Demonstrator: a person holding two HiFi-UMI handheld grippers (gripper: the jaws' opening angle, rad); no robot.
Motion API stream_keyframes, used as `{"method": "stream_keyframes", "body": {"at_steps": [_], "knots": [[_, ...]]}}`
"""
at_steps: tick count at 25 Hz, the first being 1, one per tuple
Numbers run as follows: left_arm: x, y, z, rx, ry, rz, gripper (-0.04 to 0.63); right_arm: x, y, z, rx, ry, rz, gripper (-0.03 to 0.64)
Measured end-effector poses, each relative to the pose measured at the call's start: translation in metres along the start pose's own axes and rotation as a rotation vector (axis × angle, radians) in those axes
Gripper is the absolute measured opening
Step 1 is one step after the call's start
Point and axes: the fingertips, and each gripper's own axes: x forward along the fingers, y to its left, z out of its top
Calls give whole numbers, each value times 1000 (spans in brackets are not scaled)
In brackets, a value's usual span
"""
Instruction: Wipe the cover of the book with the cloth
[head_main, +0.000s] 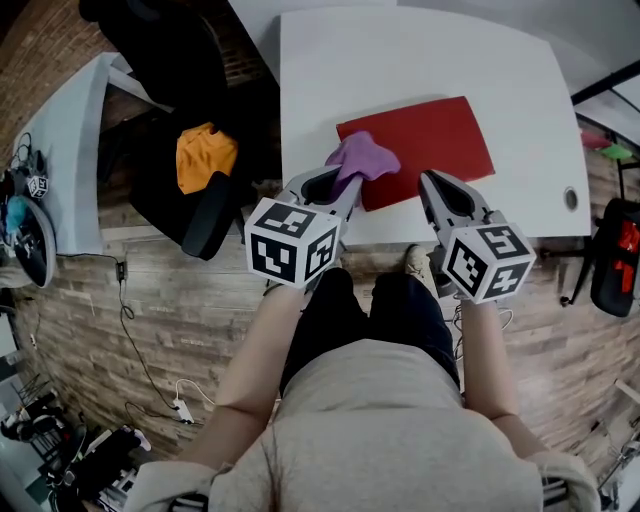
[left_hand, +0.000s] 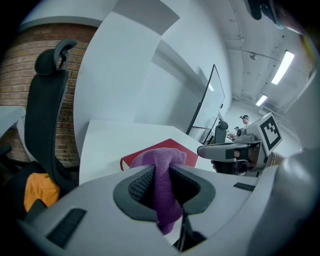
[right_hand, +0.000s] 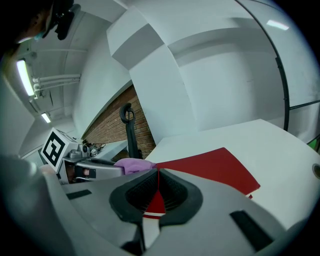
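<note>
Wiping looks barely begun: your left gripper (head_main: 342, 187) pinches the purple cloth (head_main: 362, 157) over the near-left corner of the red book (head_main: 430, 140), which lies by the near edge of the white table (head_main: 400, 60). Your right gripper (head_main: 428, 182) hovers closed and empty. Next, press down and sweep across the cover.

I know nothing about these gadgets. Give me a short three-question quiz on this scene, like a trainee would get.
1. True or false: the left hand-held gripper is shut on the purple cloth.
2. Multiple choice: the red book lies on A) the white table, B) the floor, C) the chair.
3. Fill in: the jaws of the right hand-held gripper are ____, holding nothing.
Key: 1 true; 2 A; 3 together.
</note>
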Motion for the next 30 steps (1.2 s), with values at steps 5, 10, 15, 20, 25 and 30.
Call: {"method": "stream_keyframes", "body": {"at_steps": [5, 10, 15, 20, 25, 30], "knots": [[8, -8, -1, -29, -7, 24, 80, 2, -8, 1, -18, 18, 38, 23], [14, -12, -9, -53, 3, 48, 80, 2, -14, 0, -23, 27, 66, 23], [26, -20, -14, -72, 17, 53, 80, -4, -28, -2, -20, 38, 70, 23], [39, -28, -18, -81, 34, 61, 80, -9, -40, -1, -17, 42, 82, 23], [48, -32, -21, -85, 50, 80, 80, -11, -50, -6, -10, 54, 93, 23], [56, -33, -25, -96, 72, 125, 80, -13, -59, -13, -2, 69, 111, 23]]}}
